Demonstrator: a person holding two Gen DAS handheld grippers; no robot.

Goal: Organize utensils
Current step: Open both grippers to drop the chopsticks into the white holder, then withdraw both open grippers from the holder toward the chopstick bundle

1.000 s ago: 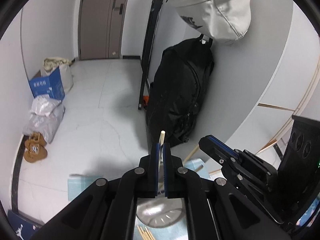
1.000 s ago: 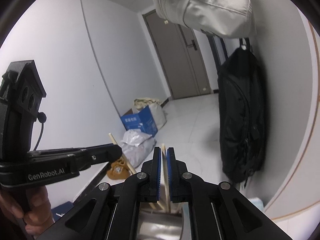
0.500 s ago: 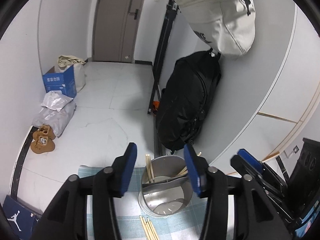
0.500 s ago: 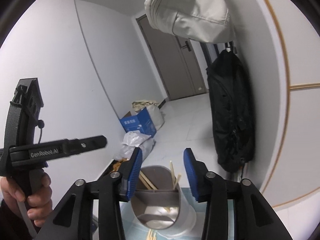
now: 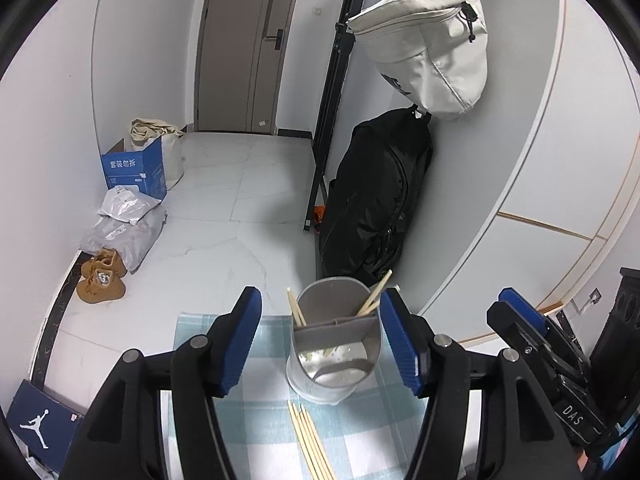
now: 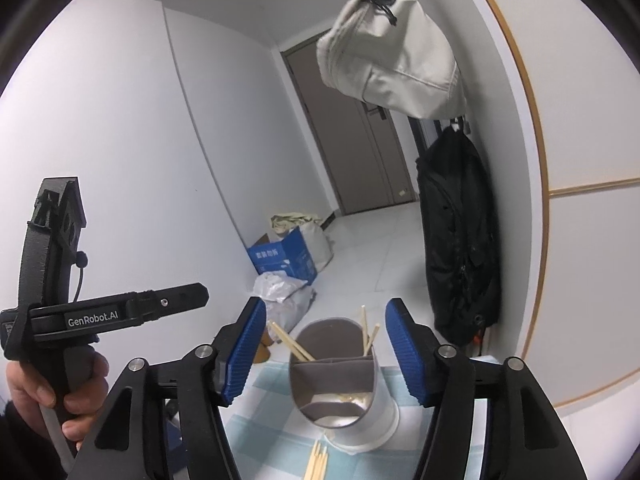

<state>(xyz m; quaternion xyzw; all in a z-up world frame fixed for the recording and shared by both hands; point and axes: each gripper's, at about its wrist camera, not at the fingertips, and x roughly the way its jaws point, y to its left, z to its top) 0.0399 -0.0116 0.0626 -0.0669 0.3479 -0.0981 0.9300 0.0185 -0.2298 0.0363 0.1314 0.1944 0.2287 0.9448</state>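
Left gripper (image 5: 320, 340): jaws apart and opening, nothing pressed between the blue pads; the holder shows in the gap beyond them, untouched.
Right gripper (image 6: 326, 350): jaws likewise apart and opening, empty; the holder stands past the tips.
Loose chopsticks (image 5: 310, 438): a small bundle flat on the checked cloth (image 5: 260, 420), at 6 o'clock of the holder, just in front of its base.
Metal holder (image 5: 334, 344): upright on the cloth, split by a divider into a near and a far compartment.
Stowed chopsticks (image 5: 296, 308): some lean in the far compartment at 10 o'clock, others (image 5: 376, 294) at 2 o'clock; the near compartment looks empty apart from reflections.
Person's hand (image 6: 60, 392): grips the left gripper's handle, at 9 o'clock in the right wrist view.
Progress: judged partway; several sticks are in, the bundle on the cloth is left.
Background: black bag (image 5: 376, 200) on the floor at 12 o'clock.
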